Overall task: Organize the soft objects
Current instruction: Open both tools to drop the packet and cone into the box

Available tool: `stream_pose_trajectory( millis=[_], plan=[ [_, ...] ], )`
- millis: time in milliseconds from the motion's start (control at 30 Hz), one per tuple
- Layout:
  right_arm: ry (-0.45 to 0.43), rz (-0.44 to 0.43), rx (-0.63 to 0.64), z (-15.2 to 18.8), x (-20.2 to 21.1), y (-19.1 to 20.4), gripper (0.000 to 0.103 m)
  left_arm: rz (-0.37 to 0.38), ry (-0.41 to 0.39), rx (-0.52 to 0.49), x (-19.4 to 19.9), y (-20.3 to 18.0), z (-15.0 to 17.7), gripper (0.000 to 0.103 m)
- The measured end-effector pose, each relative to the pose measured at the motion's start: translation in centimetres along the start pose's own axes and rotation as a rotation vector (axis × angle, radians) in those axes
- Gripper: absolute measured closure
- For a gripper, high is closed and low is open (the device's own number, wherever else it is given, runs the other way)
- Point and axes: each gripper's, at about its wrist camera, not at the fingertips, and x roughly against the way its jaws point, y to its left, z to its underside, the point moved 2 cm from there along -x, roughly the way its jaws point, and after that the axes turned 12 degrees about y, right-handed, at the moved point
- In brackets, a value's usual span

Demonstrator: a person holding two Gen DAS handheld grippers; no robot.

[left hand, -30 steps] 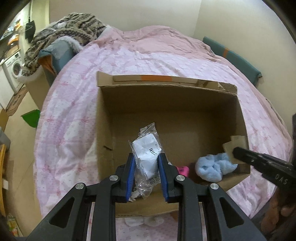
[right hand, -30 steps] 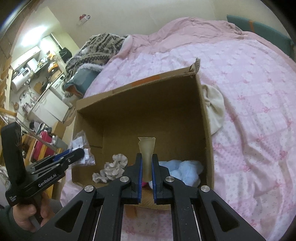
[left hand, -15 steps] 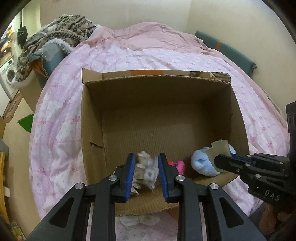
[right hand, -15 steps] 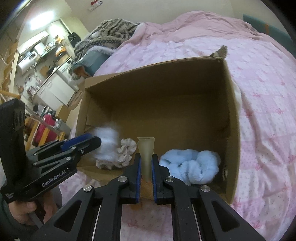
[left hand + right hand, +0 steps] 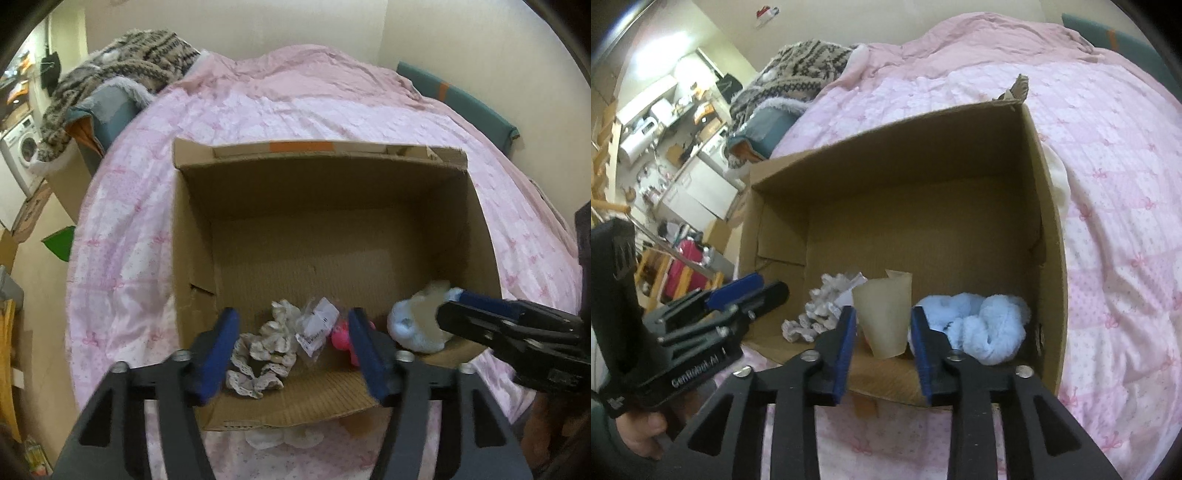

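Note:
An open cardboard box [image 5: 325, 192] lies on the pink bed. Inside near its front lie a white lace scrunchie [image 5: 262, 350], a clear plastic bag with a label [image 5: 317, 325], a pink item [image 5: 341, 334] and a fluffy light-blue scrunchie [image 5: 979, 325]. My left gripper [image 5: 293, 350] is open and empty over the front edge, above the bag and lace scrunchie. My right gripper [image 5: 882, 332] is open; a beige translucent piece [image 5: 884, 314] stands loose between its fingers, free of the pads.
The pink quilt [image 5: 295, 103] surrounds the box. A patterned blanket pile [image 5: 118, 70] sits at the bed's far left. A white cloth [image 5: 1058, 177] lies by the box's right wall. Kitchen furniture and a washing machine [image 5: 22, 151] stand to the left.
My left gripper opened and the plastic bag dropped into the box beside the lace scrunchie. My right gripper opened and let go of the beige piece.

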Motion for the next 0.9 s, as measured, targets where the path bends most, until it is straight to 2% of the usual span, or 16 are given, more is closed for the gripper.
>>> stream_pose_trajectory(
  millis=[33,67,900],
  plan=[
    [-0.025,0.001,-0.005,0.0,0.4,0.0,0.029,0.001,-0.010,0.001,0.2,0.0,-0.1,0.041],
    [-0.048,-0.002,-0.010,0.0,0.8,0.0,0.024,0.001,-0.016,0.002,0.4,0.1,-0.1,0.040],
    [-0.094,0.016,-0.026,-0.1,2.0,0.1,0.024,-0.014,-0.060,0.070,2.7,2.2,0.9,0.039]
  ],
)
